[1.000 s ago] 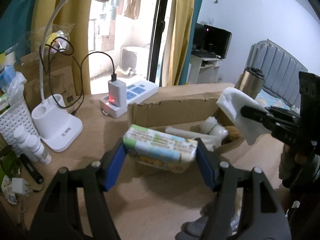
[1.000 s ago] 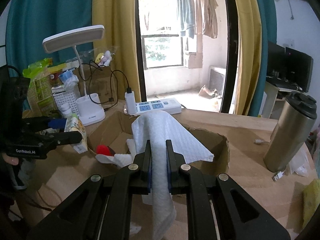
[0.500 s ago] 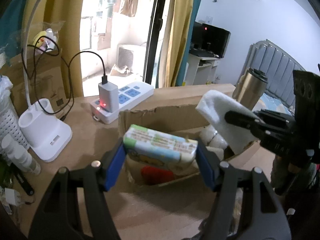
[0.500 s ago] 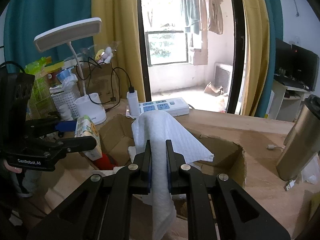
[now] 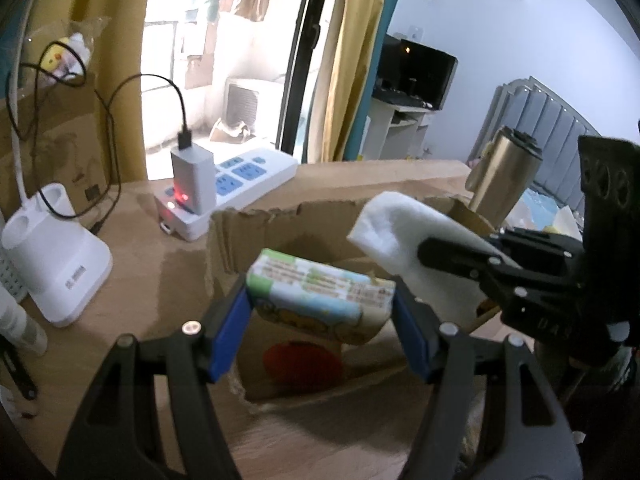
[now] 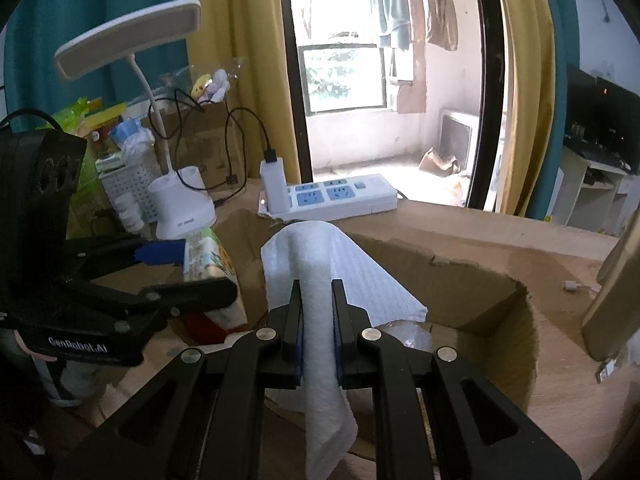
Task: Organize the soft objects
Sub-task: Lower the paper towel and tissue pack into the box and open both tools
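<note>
Both grippers hover over the cardboard box (image 6: 460, 280), jaws clamping a tissue pack (image 5: 320, 300) and white cloth (image 6: 320, 280).

I'm in a home bedroom: padded headboard (image 5: 560, 136), TV (image 5: 420, 72), laundry (image 6: 412, 4) hung outside balcony window, desk lamp (image 6: 132, 40).

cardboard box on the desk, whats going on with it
A person is sorting soft things into the open cardboard box with two tools. The left hand-held gripper is shut on a printed tissue pack, held over the box's near-left end. The right hand-held gripper is shut on a white cloth that drapes over its fingers, also above the box. Neither item is released yet. A red object already lies inside.
</note>
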